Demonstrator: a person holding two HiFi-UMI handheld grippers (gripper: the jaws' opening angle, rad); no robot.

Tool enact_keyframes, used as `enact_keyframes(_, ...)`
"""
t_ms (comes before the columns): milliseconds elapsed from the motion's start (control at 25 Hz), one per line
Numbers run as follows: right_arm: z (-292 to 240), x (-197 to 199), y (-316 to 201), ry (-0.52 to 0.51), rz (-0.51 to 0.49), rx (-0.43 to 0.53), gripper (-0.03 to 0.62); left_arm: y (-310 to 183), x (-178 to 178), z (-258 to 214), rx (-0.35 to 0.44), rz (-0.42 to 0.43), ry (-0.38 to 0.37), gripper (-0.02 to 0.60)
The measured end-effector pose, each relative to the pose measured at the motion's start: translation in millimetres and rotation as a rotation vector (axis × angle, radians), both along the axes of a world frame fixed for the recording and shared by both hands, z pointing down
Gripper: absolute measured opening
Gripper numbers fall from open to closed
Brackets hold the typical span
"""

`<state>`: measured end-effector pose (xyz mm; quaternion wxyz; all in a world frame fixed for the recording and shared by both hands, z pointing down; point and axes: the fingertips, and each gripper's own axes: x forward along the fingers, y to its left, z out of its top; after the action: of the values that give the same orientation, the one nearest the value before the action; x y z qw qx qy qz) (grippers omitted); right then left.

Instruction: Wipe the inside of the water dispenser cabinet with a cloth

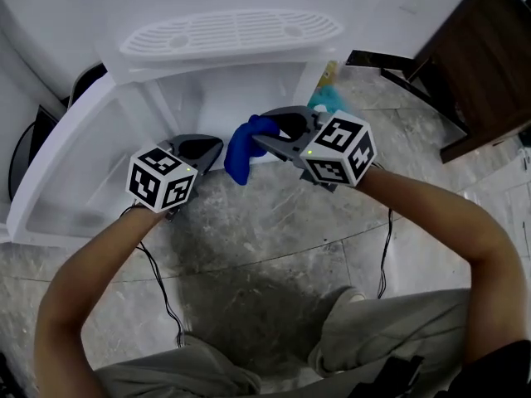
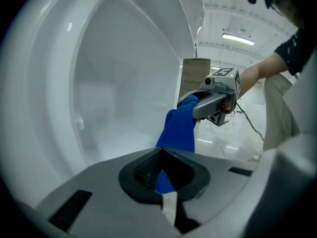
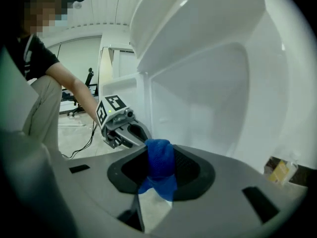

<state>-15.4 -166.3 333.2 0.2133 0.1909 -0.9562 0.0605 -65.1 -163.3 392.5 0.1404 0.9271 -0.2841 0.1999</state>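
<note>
The blue cloth [image 1: 243, 154] [image 2: 180, 127] [image 3: 159, 163] hangs bunched from my right gripper [image 1: 259, 139] [image 3: 161, 171], which is shut on it. It is in front of the open white cabinet [image 1: 203, 98] of the water dispenser. My left gripper [image 1: 202, 149] [image 2: 162, 155] hovers just left of the cloth at the cabinet mouth. Its jaws are shut with nothing between them. In the left gripper view the right gripper [image 2: 200, 103] holds the cloth before the pale cabinet wall [image 2: 109, 93]. The right gripper view shows the left gripper [image 3: 130, 131] beside the cabinet interior [image 3: 198, 98].
The cabinet door [image 1: 58, 168] swings open to the left. A slotted drip tray [image 1: 232, 31] tops the dispenser. Dark wooden furniture [image 1: 481, 56] stands at the right, with a teal and yellow item [image 1: 327, 89] beside the dispenser. Cables [image 1: 162, 293] trail over the stone floor near my knees.
</note>
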Motion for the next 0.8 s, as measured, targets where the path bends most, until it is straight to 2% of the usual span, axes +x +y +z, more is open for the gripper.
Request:
enact_keyframes(240, 18, 23, 7, 0.037, 0.013, -0.028, 0.097, 16, 24, -3, 0.030, 0.099, -0.043, 0.008)
enact_keyframes(480, 31, 7, 10, 0.104, -0.051, -0.040, 0.097, 16, 23, -9, 0.050, 0.114, -0.062, 0.008)
enact_keyframes(800, 39, 0, 19, 0.128, -0.085, -0.053, 0.097, 20, 9, -1, 0.040, 0.113, -0.088, 0.008)
